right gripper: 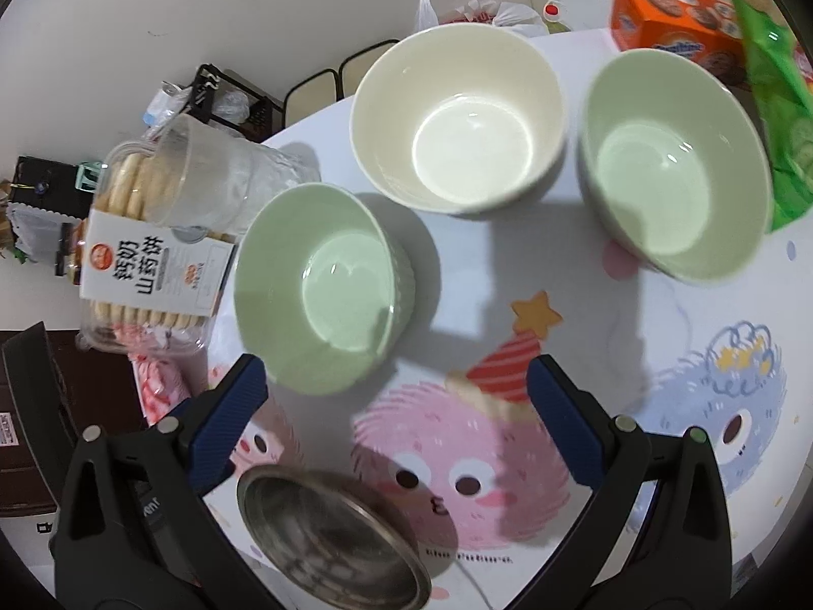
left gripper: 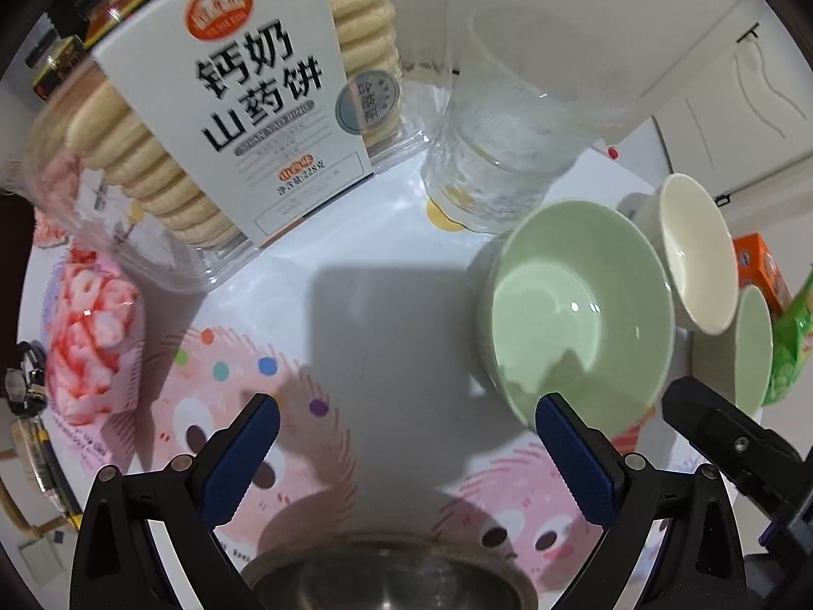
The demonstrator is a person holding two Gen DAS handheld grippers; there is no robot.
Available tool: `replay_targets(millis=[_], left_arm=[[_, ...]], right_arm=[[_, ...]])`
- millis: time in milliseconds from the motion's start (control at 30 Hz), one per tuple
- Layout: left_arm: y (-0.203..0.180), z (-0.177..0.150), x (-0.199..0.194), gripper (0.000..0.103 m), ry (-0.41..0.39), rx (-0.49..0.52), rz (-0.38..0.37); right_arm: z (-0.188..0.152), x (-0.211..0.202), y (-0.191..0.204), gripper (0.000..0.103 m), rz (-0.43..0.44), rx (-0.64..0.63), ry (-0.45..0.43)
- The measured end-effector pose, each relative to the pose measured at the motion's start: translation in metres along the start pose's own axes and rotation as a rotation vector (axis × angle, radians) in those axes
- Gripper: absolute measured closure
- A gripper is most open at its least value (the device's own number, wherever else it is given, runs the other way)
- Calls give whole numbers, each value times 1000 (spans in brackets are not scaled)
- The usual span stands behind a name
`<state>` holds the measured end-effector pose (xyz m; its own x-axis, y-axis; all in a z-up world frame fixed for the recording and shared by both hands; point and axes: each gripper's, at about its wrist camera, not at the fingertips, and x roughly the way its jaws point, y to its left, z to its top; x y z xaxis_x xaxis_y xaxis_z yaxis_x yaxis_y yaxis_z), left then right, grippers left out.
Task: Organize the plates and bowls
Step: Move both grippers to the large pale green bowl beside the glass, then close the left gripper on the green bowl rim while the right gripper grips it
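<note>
Three ceramic bowls stand on a round table with a cartoon cloth. A pale green bowl [right gripper: 320,284] [left gripper: 579,315] is nearest, a cream bowl [right gripper: 457,117] [left gripper: 698,254] sits behind it, and a second green bowl [right gripper: 676,162] [left gripper: 752,351] is to the right. A small steel dish [right gripper: 330,534] [left gripper: 386,579] lies close under both cameras. My left gripper [left gripper: 406,452] is open above the bare cloth, its right pad close to the near green bowl's rim. My right gripper [right gripper: 396,406] is open just in front of that bowl, holding nothing.
A biscuit box [left gripper: 239,112] [right gripper: 152,264] and a clear plastic jug [left gripper: 508,117] [right gripper: 218,178] stand left of the bowls. A pink snack bag [left gripper: 91,335], an orange box [right gripper: 676,15] and a green packet [right gripper: 767,101] crowd the table's edges. The other gripper's black body [left gripper: 737,442] shows at right.
</note>
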<state>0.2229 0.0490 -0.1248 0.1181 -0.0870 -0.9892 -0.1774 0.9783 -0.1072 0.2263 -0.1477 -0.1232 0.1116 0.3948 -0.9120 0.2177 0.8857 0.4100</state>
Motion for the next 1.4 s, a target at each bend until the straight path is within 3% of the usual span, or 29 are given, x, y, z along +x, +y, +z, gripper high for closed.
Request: replay_targets(millis=[67,200,333,500,567,600,667,933,1067,1400], left_arm=[[0,4,7,8,14,-9,-12],[-1,10,15,23,28,-22,-25],[0,13,20,38,32,-30,-56],[-8,20,22,57,32,-26,-87],[-13,23,22,66,33,-27,-102],[-15,24,23,68,32,-24,-106],[-18,26,23,72,29,-19,-103],[-43,33,22,96,23,8,-136],[-57,36,23,97,16,13,-132],[-62,1,-12,96,-33,49,-119]], right_arm=[[4,7,3,9,-19,-8,8],[9,20,-1,12,-15,20,37],[11,27,-3,34,-38,24,42],[14,32,-7,49,-40,31,56],[17,31,-5,65,-42,43,60],[20,33,-2,68,-47,48,64],[24,33,0,84,-51,47,69],[29,32,20,92,-95,0,54],[28,33,21,92,-101,-11,42],[13,15,13,93,-86,-37,21]])
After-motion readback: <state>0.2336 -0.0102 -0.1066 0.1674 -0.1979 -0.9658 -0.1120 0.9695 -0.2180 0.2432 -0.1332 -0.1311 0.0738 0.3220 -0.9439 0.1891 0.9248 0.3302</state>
